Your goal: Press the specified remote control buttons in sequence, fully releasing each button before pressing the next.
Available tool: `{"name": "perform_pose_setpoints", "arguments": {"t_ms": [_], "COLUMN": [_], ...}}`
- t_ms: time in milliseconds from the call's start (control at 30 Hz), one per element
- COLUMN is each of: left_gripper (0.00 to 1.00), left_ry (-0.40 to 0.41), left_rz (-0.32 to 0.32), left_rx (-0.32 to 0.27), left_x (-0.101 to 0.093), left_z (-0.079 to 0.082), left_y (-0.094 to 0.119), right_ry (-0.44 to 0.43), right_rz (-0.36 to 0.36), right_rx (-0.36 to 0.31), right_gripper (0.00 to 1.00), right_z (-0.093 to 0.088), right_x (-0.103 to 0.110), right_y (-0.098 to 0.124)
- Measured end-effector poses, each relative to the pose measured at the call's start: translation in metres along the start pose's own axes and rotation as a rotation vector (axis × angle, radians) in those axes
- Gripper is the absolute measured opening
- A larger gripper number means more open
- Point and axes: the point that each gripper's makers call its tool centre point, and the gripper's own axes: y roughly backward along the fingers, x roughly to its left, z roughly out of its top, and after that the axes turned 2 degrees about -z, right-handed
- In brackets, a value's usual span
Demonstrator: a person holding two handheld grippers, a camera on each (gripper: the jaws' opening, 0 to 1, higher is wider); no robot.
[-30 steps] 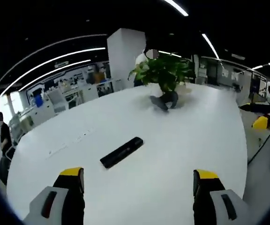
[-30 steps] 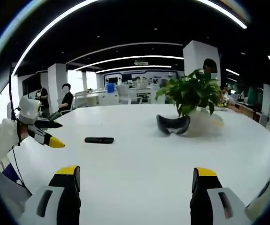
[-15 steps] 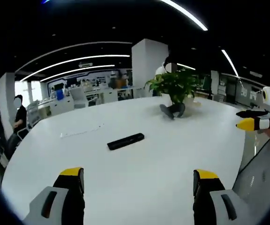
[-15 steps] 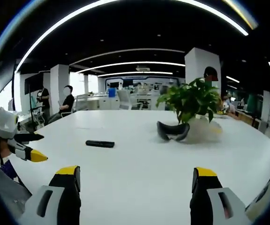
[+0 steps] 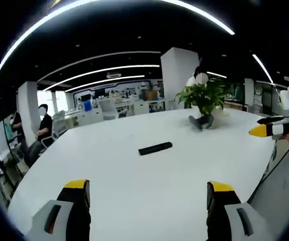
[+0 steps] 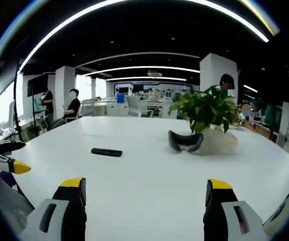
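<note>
Yellow tips: both tools end in yellow-capped jaws, and each view shows its own pair standing wide apart at the bottom edge with bare desk between them.
Left tool (image 5: 148, 193): spread open, holding nothing, poised above the near edge of the desk and well short of the remote; it also shows at the left edge of the right gripper view (image 6: 12, 165).
Right tool (image 6: 145, 193): likewise spread open and empty, held off the desk; seen from the left gripper view it hangs out past the desk's right side (image 5: 267, 129), apart from everything on the surface.
Desk (image 5: 134, 175): a broad white top, bare in front, which leaves a free path toward the remote.
Remote (image 5: 155, 148): a slim black bar lying flat near the middle of the desk, well apart from both tools and untouched; it also shows in the right gripper view (image 6: 106, 152). Lying flat suits a downward press from a jaw tip.
Dark object (image 6: 185, 141): a curved black piece resting beyond the remote, just before the plant; I cannot tell what it is.
Plant (image 6: 204, 108): a leafy green plant at the far side, clear of the working area.
Stage, judged: no press is in hand; an approach to the remote comes first.
</note>
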Motion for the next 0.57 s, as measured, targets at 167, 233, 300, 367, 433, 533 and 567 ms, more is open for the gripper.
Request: {"name": "perform_pose_setpoints", "arguments": {"t_ms": [167, 233, 300, 367, 433, 533, 567], "left_gripper": [0.97, 0.98, 0.97, 0.97, 0.97, 0.99, 0.99], "left_ry": [-0.008, -0.007, -0.019, -0.025, -0.016, 0.016, 0.017], "left_rz": [0.033, 0.046, 0.086, 0.097, 0.123, 0.115, 0.113], "left_rx": [0.018, 0.003, 0.035, 0.044, 0.001, -0.026, -0.018], "left_x": [0.014, 0.016, 0.021, 0.021, 0.025, 0.026, 0.025], "left_z": [-0.008, -0.006, -0.012, -0.015, -0.006, -0.002, -0.004], "left_y": [-0.009, -0.012, -0.012, -0.01, -0.007, -0.006, -0.007], "right_ry": [0.005, 0.008, 0.002, 0.011, 0.022, 0.04, 0.042], "right_rz": [-0.008, -0.016, -0.011, -0.006, 0.003, 0.008, 0.009], "right_rx": [0.016, 0.012, 0.032, 0.044, 0.048, 0.055, 0.054], "right_gripper": [0.96, 0.97, 0.97, 0.97, 0.97, 0.97, 0.97], "right_z": [-0.003, -0.002, -0.007, -0.009, -0.009, -0.011, -0.011], "right_x": [-0.002, -0.003, -0.002, 0.0, 0.003, 0.006, 0.006], "right_y": [0.0, 0.0, -0.003, -0.004, -0.004, -0.004, -0.004]}}
